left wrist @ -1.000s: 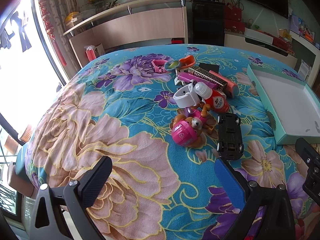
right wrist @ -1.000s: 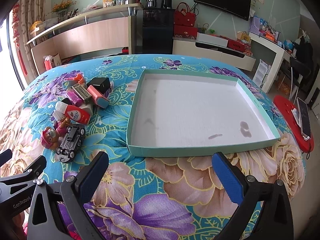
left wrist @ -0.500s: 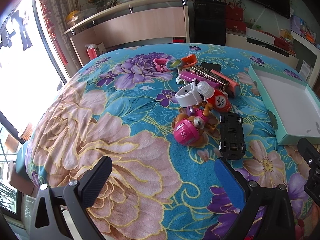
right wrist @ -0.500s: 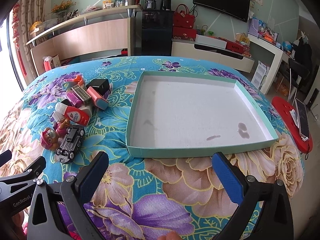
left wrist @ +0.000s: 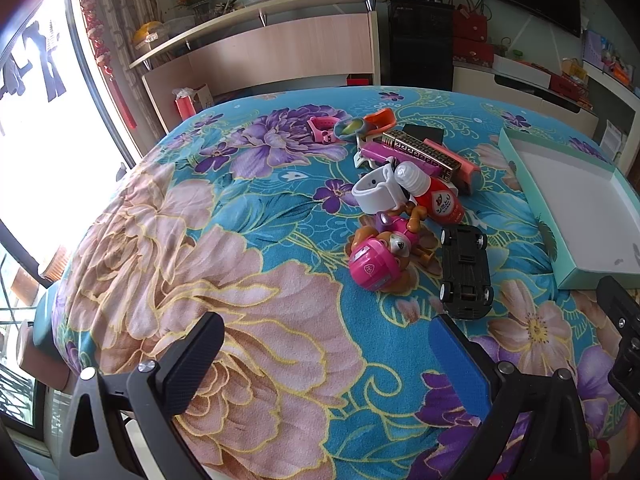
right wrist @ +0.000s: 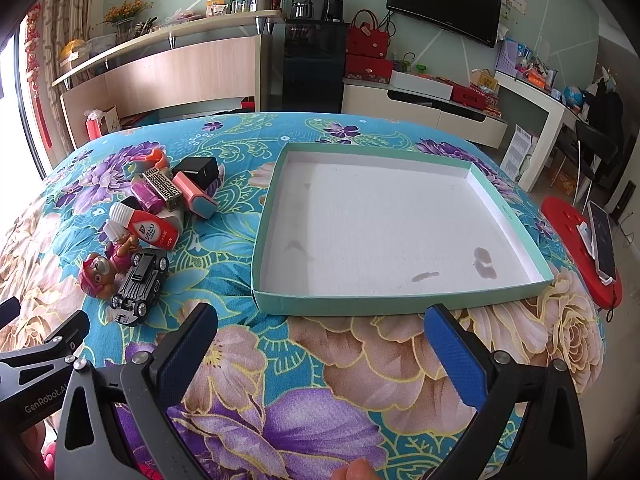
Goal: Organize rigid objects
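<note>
A pile of small objects lies on the floral cloth: a black toy car (left wrist: 465, 272) (right wrist: 141, 281), a pink puppy figure (left wrist: 380, 258) (right wrist: 100, 270), a red-and-white bottle (left wrist: 434, 199) (right wrist: 146, 228), a white wristband (left wrist: 376, 192), a patterned bar (left wrist: 420, 154) (right wrist: 162, 188) and a black block (right wrist: 198, 170). A shallow teal tray (right wrist: 400, 304) (left wrist: 532, 204) with nothing in it sits to their right. My left gripper (left wrist: 324, 354) is open and empty, just short of the car. My right gripper (right wrist: 320, 346) is open and empty in front of the tray's near rim.
The cloth-covered table (left wrist: 200, 260) falls away at the left beside a bright window. A red stool with a phone (right wrist: 600, 240) stands right of the table. Shelves and cabinets (right wrist: 180, 60) line the far wall. The left gripper's body shows at the lower left of the right wrist view (right wrist: 40, 356).
Both grippers have eased slightly forward and upward over the table. Their jaws stay open. Nothing on the table has moved.
</note>
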`<state>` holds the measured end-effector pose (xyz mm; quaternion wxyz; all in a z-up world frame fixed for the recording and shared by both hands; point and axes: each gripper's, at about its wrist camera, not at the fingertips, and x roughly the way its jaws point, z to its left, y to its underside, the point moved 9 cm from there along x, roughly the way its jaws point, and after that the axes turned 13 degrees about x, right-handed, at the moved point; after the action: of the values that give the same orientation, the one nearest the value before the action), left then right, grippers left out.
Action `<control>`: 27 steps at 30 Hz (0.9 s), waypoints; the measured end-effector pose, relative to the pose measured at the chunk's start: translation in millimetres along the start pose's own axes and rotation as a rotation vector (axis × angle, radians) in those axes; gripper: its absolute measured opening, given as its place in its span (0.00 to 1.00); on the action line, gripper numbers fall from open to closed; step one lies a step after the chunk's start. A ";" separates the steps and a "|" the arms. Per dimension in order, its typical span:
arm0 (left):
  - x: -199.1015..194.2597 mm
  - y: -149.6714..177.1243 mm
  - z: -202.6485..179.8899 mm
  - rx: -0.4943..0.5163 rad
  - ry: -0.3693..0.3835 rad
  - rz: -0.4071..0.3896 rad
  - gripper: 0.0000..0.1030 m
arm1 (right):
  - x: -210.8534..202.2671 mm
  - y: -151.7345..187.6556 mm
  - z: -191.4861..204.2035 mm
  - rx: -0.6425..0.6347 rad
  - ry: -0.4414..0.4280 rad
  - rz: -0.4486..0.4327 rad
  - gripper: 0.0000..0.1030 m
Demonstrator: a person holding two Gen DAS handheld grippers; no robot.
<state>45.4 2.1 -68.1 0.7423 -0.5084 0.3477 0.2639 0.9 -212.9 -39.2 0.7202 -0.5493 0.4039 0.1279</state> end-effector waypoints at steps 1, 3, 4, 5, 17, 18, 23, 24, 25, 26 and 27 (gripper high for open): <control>0.0 0.0 0.0 0.000 0.000 0.000 1.00 | 0.1 -0.1 0.1 0.000 0.000 0.000 1.00; 0.0 0.1 0.0 0.000 0.000 0.000 1.00 | 0.1 0.3 -0.1 0.000 0.001 0.001 1.00; 0.0 0.1 0.0 0.000 0.000 0.000 1.00 | 0.2 0.3 -0.1 0.000 0.001 0.001 1.00; 0.3 0.2 0.3 -0.001 -0.002 0.001 1.00 | 0.2 0.4 -0.2 0.000 0.002 0.002 1.00; 3.0 2.6 2.9 -0.007 -0.002 0.013 1.00 | 1.7 0.9 -1.5 0.009 0.003 0.012 1.00; 3.0 2.6 2.8 -0.007 -0.002 0.012 1.00 | 1.9 1.0 -1.6 0.010 0.002 0.013 1.00; 3.9 2.8 2.8 -0.006 -0.002 0.015 1.00 | 2.4 1.5 -0.6 0.004 0.005 0.015 1.00; 4.1 3.0 2.6 -0.006 -0.002 0.016 1.00 | 2.2 1.5 -0.2 0.003 0.006 0.013 1.00; 4.1 3.1 2.2 -0.007 -0.002 0.017 1.00 | 2.0 1.5 -0.1 0.002 0.007 0.012 1.00; 4.2 3.2 2.3 -0.007 -0.002 0.018 1.00 | 1.8 1.6 -0.4 0.003 0.007 0.011 1.00; 4.2 3.1 2.3 -0.007 -0.002 0.018 1.00 | 1.7 1.7 -0.7 0.004 0.007 0.011 1.00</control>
<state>46.3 5.5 -72.6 0.7384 -0.5075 0.3507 0.2723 0.7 -213.4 -41.7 0.7191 -0.5462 0.4097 0.1293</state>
